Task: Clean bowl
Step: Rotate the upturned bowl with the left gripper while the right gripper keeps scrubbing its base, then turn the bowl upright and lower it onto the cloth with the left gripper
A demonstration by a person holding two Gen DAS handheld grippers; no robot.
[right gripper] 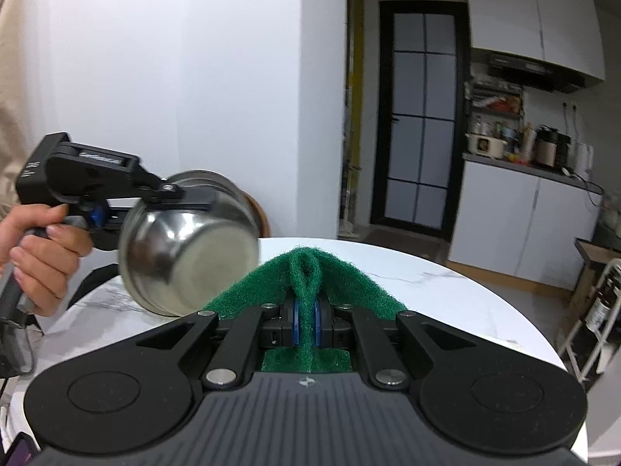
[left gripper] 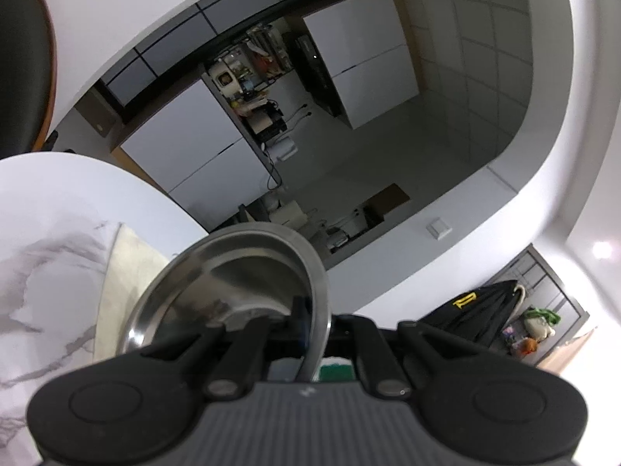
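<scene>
A steel bowl (left gripper: 233, 283) hangs in the air, tipped on its side, with my left gripper (left gripper: 312, 330) shut on its rim. The right wrist view shows the same bowl (right gripper: 186, 248) from outside, its flat base turned toward the camera, held up by the left gripper (right gripper: 194, 200) in a person's hand (right gripper: 42, 248). My right gripper (right gripper: 306, 322) is shut on a folded green scouring pad (right gripper: 306, 275). The pad sits just right of the bowl's base and looks a little apart from it.
A round white marble table (right gripper: 446, 299) lies below both grippers. A cream cloth (left gripper: 128, 272) rests on the table (left gripper: 46, 233). A kitchen counter with appliances (right gripper: 524, 151) and a glass door (right gripper: 423, 124) stand behind. A folding rack (right gripper: 594, 310) is at the right.
</scene>
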